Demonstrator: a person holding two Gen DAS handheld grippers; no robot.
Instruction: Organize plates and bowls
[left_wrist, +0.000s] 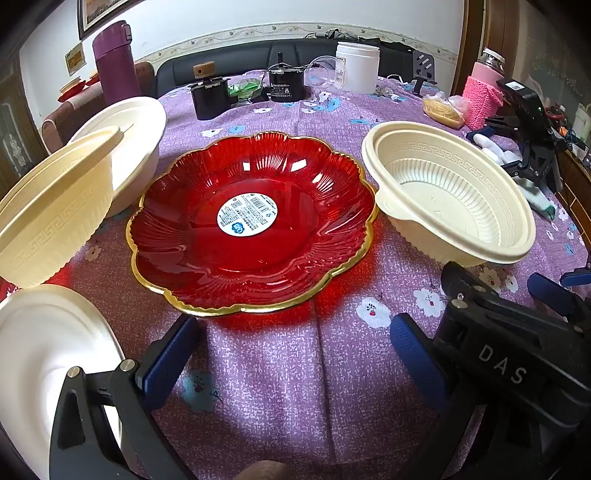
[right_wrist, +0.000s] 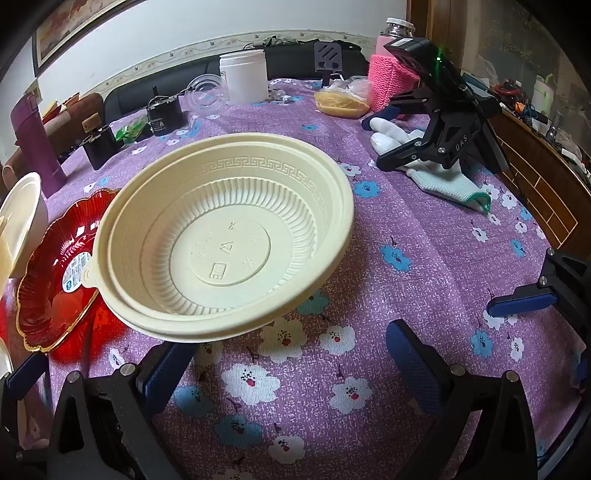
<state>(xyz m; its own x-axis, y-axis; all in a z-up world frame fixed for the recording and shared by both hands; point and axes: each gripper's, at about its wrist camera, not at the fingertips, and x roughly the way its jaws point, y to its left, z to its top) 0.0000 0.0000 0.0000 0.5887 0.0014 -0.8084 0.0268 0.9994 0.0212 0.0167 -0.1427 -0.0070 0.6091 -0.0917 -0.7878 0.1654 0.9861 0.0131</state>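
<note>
We are hovering both grippers, jaws wide apart and empty, over the purple cloth.

We are pointing the left gripper at the red plate, lying mid-table between cream bowls on its left and a cream bowl on its right; we are holding the right gripper just before that right bowl, whose rim is touching the plate's edge.

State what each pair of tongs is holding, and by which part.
Nothing is held. The left tongs and right tongs both stand open over the tablecloth, short of the red plate and cream bowl.
</note>
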